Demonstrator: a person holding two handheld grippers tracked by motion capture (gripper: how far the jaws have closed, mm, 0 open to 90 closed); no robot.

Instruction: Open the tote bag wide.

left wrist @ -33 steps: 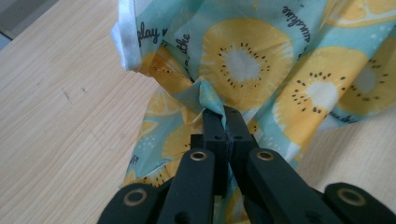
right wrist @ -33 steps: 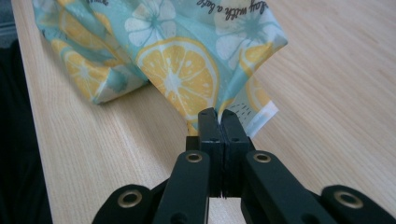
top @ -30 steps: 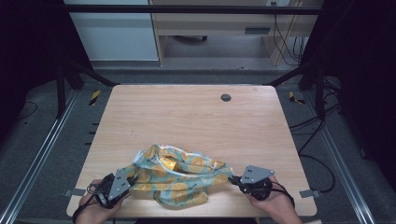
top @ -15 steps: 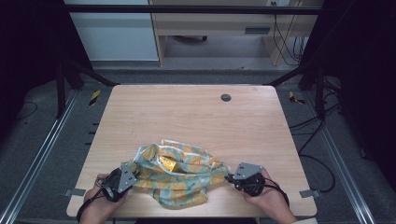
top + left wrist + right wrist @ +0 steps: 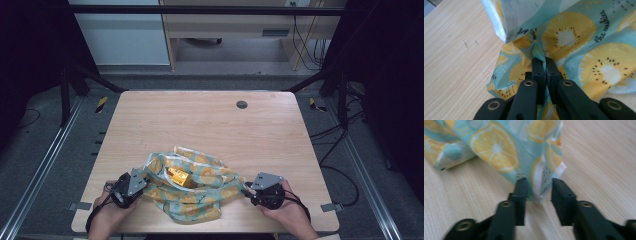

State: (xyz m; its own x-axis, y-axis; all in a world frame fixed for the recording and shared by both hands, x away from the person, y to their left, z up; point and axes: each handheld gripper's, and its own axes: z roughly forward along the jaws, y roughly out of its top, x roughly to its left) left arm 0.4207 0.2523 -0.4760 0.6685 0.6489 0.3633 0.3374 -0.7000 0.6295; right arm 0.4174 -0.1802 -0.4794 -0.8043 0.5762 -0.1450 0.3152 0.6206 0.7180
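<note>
A teal bag printed with yellow citrus slices (image 5: 192, 187) lies crumpled at the near middle of the wooden table (image 5: 200, 125), with something gold (image 5: 178, 176) showing in its mouth. My left gripper (image 5: 142, 176) is shut on a pinch of the bag's left edge (image 5: 537, 53); its jaws press together on the fabric (image 5: 541, 61). My right gripper (image 5: 245, 190) sits at the bag's right corner (image 5: 544, 185). Its jaws have just been opening: they stand apart with the corner between them, the pads not pressing.
A small dark round grommet (image 5: 242, 104) sits in the far part of the tabletop. Metal rails (image 5: 45, 165) run along both sides of the table, with cables (image 5: 330, 135) on the floor to the right. A pale cabinet (image 5: 122, 35) stands beyond.
The right gripper's jaws have parted and let go of the bag's right corner. The left gripper has shifted slightly, still holding the fabric. The bag has slackened and bunched toward the middle.
</note>
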